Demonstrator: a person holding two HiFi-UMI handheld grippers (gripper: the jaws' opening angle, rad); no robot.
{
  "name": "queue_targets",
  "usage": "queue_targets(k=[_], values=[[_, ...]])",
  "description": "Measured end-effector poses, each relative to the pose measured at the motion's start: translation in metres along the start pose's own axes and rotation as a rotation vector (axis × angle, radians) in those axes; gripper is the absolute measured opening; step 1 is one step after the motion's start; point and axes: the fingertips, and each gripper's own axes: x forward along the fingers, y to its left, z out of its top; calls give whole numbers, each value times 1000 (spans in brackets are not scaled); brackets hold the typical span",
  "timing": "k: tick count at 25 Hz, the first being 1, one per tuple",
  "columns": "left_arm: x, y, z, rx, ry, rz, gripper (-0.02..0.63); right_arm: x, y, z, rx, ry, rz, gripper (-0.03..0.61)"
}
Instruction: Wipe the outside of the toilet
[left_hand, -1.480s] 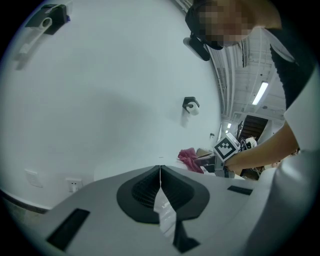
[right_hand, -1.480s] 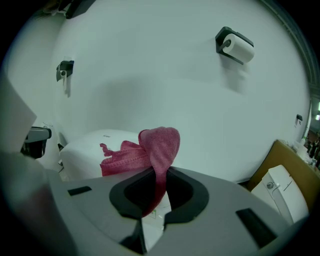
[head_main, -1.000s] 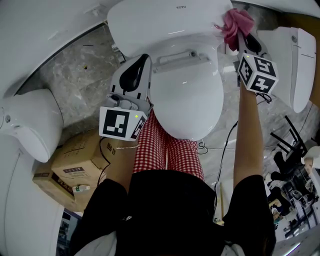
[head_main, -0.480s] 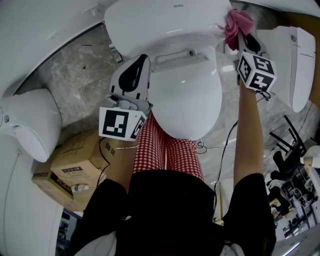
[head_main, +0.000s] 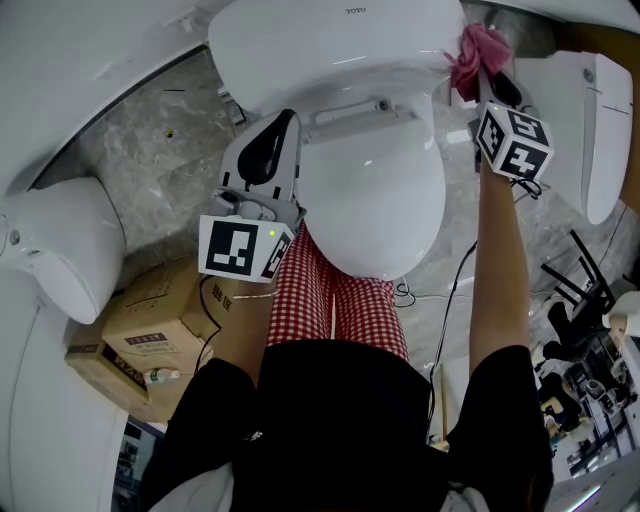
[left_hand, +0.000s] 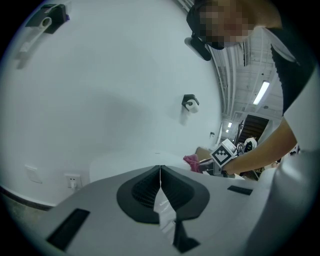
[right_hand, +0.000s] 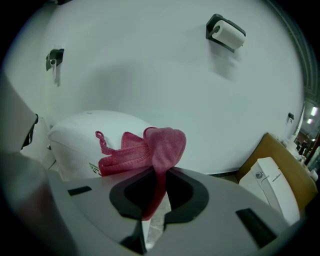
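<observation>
Cloth (head_main: 476, 48), pink, is clamped in the right hand-held gripper (head_main: 486, 72), whose jaws are closed on its bunched lower end; the loose part is up at the right rear corner of the toilet (head_main: 375, 190) tank, lid down. Left hand-held gripper (head_main: 268, 145) has jaws shut together with nothing between them and sits at the toilet's left side beside the seat hinge; can't tell if it touches the porcelain. Cardboard box (head_main: 150, 320) is on the marble floor (head_main: 150, 140) left of the person, and another toilet (head_main: 585, 130) stands just right of the cloth.
</observation>
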Motion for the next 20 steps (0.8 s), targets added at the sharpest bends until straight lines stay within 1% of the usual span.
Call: queue_targets(k=[2,4,9,12,14,17,20], values=[[0,0,1,2,-2,-3,11,-6,-2,2,-29,-13,-33,60],[-1,1,3,5,-5,-3,11,-15,-2,8,-52,-50,-63,60],[-6,7,4,5,-13,13,11,-41,-4,24,-39,-179,-110,60],[-9,9,5,5,-18,22,11,-59,0,39,-38,-260,-123,60],[-12,11,6,1,-22,29,11,-71,7,50,-39,-318,-112,60],[-16,14,6,-3,-27,47,11,-88,25,66,-38,-402,-67,60],[-21,19,4,-10,-29,68,11,-105,50,80,-40,-494,31,60]])
